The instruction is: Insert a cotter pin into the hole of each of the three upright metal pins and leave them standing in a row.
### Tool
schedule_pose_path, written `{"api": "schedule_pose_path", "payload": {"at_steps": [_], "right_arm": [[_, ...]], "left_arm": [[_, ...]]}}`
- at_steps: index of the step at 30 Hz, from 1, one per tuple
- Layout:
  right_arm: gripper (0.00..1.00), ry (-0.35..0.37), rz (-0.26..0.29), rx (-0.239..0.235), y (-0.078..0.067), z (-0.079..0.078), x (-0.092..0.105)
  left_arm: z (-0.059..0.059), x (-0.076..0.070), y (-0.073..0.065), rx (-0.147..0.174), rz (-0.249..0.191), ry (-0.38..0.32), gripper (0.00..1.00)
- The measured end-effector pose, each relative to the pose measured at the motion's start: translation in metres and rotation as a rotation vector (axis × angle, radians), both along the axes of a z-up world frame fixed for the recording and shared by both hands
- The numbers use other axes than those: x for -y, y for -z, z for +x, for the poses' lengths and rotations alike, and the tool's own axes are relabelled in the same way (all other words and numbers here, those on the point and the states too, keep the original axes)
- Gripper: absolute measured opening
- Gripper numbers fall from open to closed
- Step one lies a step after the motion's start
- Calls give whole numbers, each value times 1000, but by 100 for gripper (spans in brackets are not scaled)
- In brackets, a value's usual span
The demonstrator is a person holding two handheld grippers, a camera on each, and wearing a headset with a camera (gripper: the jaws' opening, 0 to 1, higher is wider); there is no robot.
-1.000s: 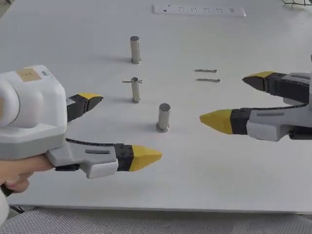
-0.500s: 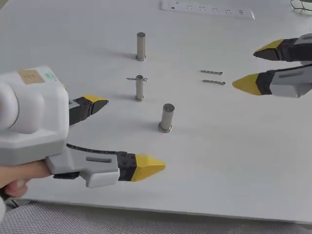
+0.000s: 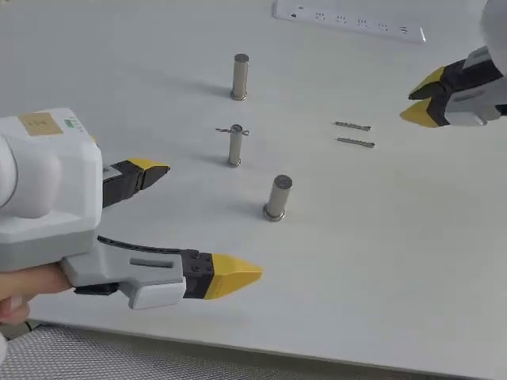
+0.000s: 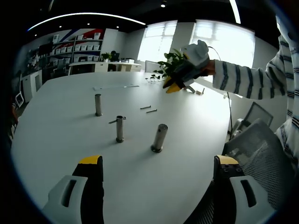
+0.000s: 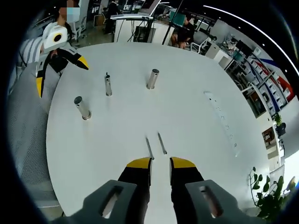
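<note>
Yellow-tipped right tool (image 3: 420,99) has been carried from near the near pin (image 3: 277,198) out to the loose cotters (image 3: 352,126), jaws narrowed, nothing held: a pick-up seems next. Left tool (image 3: 207,220) is kept wide apart over the desk (image 3: 380,261). Only the middle pin (image 3: 235,146) is fitted.

Open-plan office, meeting area. Large white oval surface (image 4: 56,121) with power strip (image 3: 348,21), mesh office chair (image 4: 252,140) alongside. Beyond: desks with monitors (image 5: 140,14), wall shelves of white bins (image 4: 88,46), big bright windows (image 4: 224,39), potted plant (image 5: 268,198), ceiling strip light (image 4: 84,16).
</note>
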State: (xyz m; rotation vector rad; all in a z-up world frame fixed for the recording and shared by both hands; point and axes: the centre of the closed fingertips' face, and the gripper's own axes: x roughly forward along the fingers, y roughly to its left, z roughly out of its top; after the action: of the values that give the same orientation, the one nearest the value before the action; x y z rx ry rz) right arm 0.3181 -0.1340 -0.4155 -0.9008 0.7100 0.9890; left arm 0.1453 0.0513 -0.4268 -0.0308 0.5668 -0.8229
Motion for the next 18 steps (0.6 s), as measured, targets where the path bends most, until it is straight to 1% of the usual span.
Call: {"api": "schedule_pose_path", "payload": {"at_steps": [2,5,8,9,12,13,16,18], "right_arm": [[9,-38,-31,-16,5,1,-3],[6,-72,-55,-43,14,6,-7],[4,-86,-78,-67,23,12,-9],[3,-99,-91,-69,28,17,-10],[1,-112,-109,-80,37,25,-12],[0,-110,-115,-81,41,27,-12],[0,-126,-145,-119,54,30,-13],[1,-136,-165,-130,59,32,-14]], "left_arm": [[0,-1,0,1,2,2,98],[-2,-1,0,-3,3,9,98],[-3,-1,0,-6,2,12,97],[-3,-1,0,-7,0,11,97],[-4,-1,-1,-9,-4,11,97],[-4,-1,-1,-10,-4,12,97],[-3,-1,-2,-11,-8,6,97],[-3,-1,-3,-10,-11,6,97]]}}
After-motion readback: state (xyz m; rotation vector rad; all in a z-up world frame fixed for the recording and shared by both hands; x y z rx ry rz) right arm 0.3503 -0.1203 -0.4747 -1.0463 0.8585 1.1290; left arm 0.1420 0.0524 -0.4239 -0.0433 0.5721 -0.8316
